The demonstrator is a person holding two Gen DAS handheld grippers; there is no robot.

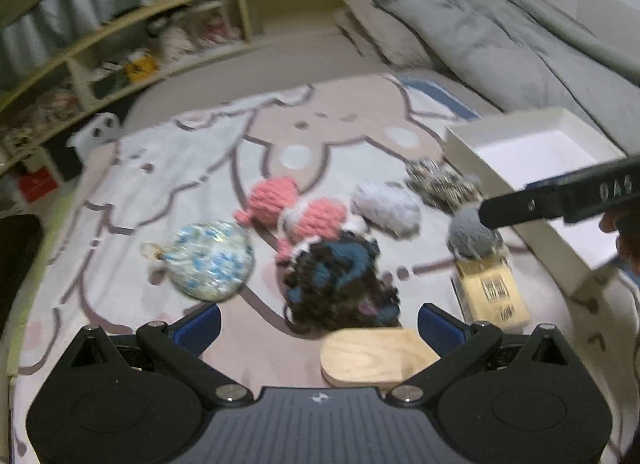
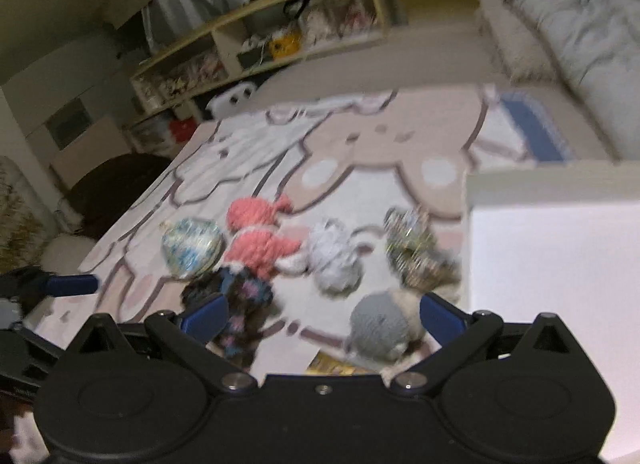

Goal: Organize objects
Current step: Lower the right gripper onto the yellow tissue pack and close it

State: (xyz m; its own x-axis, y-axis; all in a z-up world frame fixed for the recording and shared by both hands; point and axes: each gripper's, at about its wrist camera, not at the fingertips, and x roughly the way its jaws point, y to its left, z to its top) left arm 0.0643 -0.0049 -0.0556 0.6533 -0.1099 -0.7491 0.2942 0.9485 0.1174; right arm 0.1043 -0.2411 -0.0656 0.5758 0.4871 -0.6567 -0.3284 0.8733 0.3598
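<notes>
Smooth rounded wooden block [image 1: 374,356], fuzzy yarn balls [image 1: 386,204]

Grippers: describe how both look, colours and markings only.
Both match: the left gripper and right gripper have matte black bodies with round housings, silver screws and blue finger pads. The right one's black finger shows raised lettering in the left view.

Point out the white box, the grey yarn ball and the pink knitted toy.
white box [image 1: 532,152]: left wrist view, bare inner floor.
grey yarn ball [image 2: 378,324]: right wrist view, its middle.
pink knitted toy [image 1: 316,216]: left wrist view, its body.
</notes>
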